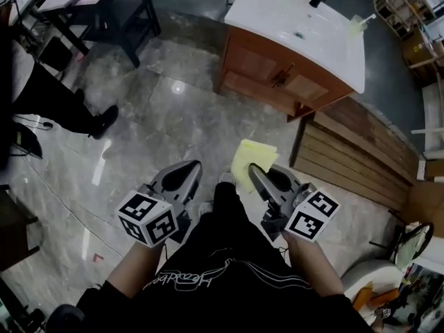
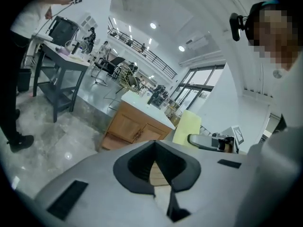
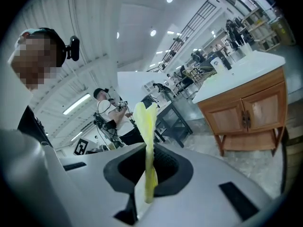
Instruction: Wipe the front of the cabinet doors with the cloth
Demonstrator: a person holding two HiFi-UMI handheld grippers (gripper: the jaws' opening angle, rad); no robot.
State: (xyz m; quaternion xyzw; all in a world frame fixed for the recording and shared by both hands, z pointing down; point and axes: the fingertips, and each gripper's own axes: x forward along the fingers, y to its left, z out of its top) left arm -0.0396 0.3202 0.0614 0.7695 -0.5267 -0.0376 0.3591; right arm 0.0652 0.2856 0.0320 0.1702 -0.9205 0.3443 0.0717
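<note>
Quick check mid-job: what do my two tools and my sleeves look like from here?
The left tool and right tool are both grey, tapered shells with black pads lining the jaws. Each carries a white cube printed with black square markers: the left cube and the right cube. The person wears a black top with white print.

Looking steeply down from head height onto the left gripper [image 1: 189, 172] and right gripper [image 1: 255, 175] close below, wooden cabinet [image 1: 277, 75] well ahead. Riding on each gripper, peering along its jaws, low and tilted upward. Same cabinet shared by all three, distant throughout.
</note>
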